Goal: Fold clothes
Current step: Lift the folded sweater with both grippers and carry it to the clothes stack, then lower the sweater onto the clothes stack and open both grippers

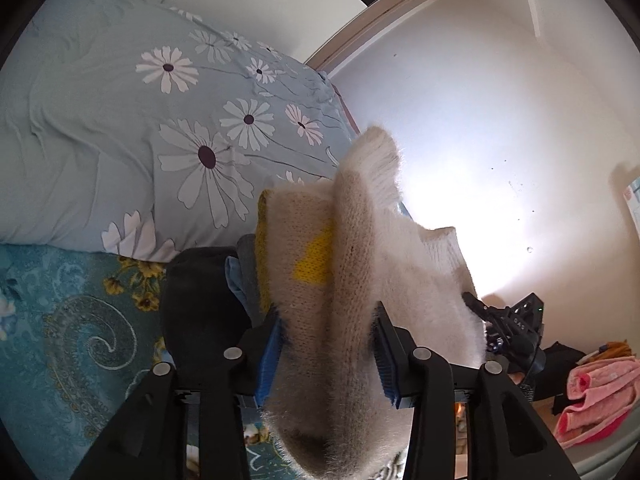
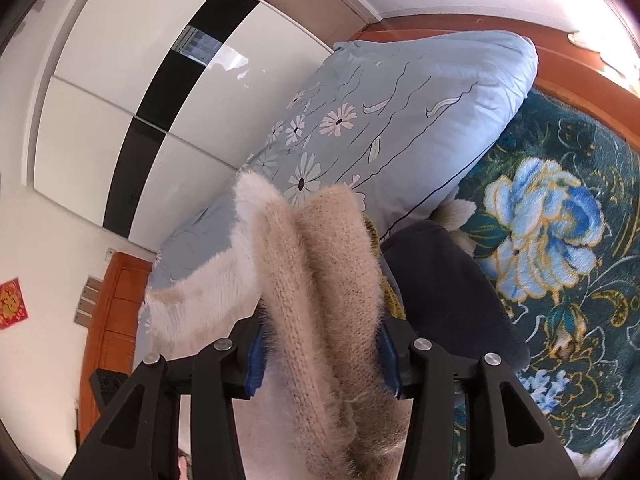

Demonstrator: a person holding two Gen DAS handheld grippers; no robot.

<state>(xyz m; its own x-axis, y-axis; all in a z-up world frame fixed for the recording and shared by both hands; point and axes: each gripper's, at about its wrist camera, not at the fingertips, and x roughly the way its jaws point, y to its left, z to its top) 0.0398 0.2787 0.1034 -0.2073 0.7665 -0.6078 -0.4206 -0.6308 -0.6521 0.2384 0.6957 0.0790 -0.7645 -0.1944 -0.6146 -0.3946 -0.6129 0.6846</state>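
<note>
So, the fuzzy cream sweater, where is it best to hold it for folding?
Hold the fuzzy cream sweater as now: the left gripper and right gripper each pinch a bunched knit ridge from below. The thick knit fills the jaws, so this should hold.

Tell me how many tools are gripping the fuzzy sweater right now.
2. The left tool clamps a bunched fold of the sweater; the right tool pinches another fold. More of the sweater may hang hidden below both cameras.
</note>
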